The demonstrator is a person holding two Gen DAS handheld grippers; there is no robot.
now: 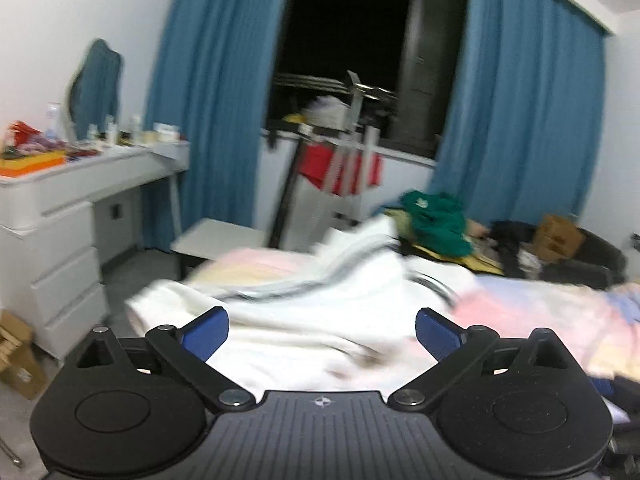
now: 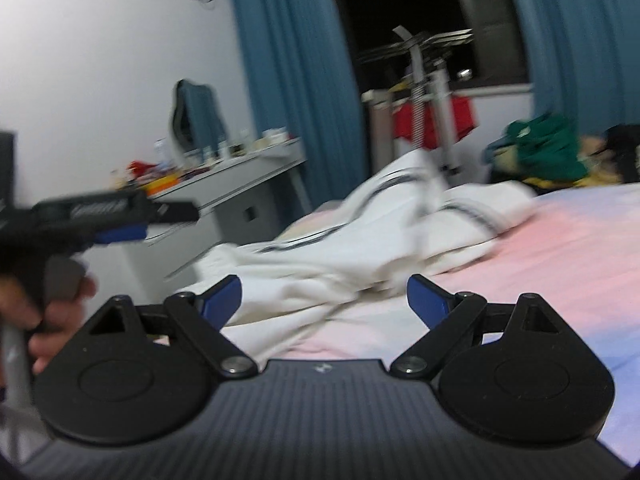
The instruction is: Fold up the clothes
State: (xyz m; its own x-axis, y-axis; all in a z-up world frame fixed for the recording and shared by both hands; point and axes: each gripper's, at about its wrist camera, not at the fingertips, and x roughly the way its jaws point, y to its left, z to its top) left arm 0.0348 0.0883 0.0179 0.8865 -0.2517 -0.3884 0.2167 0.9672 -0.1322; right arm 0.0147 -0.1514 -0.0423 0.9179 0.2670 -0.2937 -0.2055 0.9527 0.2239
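White striped garment (image 2: 360, 240), 1 crumpled piece, lay on the pink bedsheet (image 2: 540, 248). 2 grippers were in view: the left gripper (image 1: 322, 334) and the right gripper (image 2: 324, 300) each hovered near it, blue fingers (image 2: 222, 300) spread wide, gripping nothing. 1 hand (image 2: 52, 304) held the left tool. 2 blue curtains (image 1: 216, 92) flanked 1 dark window.

Bed (image 2: 560, 248), covered in a pastel pink, yellow and blue sheet. A crumpled white garment with dark stripes (image 2: 360, 240) lies directly on it, spread from the near left toward the centre. At the far right edge rests a heap of clothes topped by a green garment (image 1: 436, 220).
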